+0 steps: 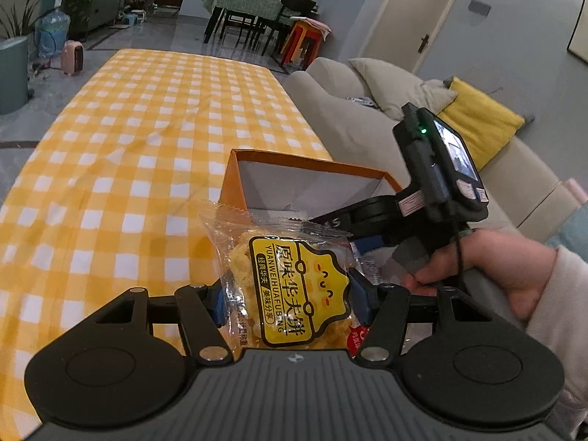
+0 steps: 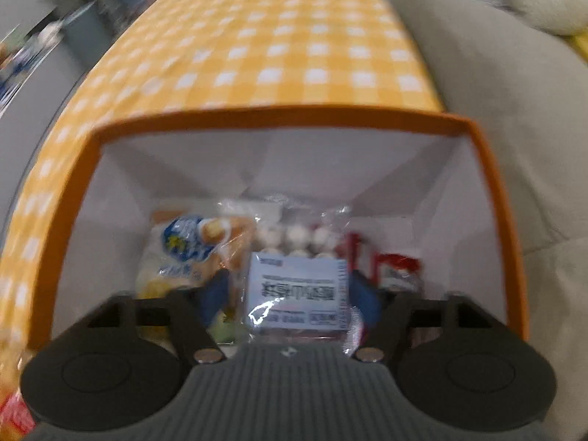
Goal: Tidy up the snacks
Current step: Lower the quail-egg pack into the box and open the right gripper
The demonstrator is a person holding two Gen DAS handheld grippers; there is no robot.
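My left gripper is shut on a clear packet with a yellow label, a waffle-biscuit snack, held above the table just before the orange box. My right gripper is shut on a clear packet with a white label and round white candies, held inside the orange box. In the box lie a blue-and-yellow snack bag at the left and a red-and-white packet at the right. The right gripper also shows in the left wrist view, reaching into the box.
The box stands on a table with a yellow-and-white checked cloth. A beige sofa with grey and yellow cushions runs along the table's right side. A dining table with chairs stands far behind. A red packet lies at the lower left.
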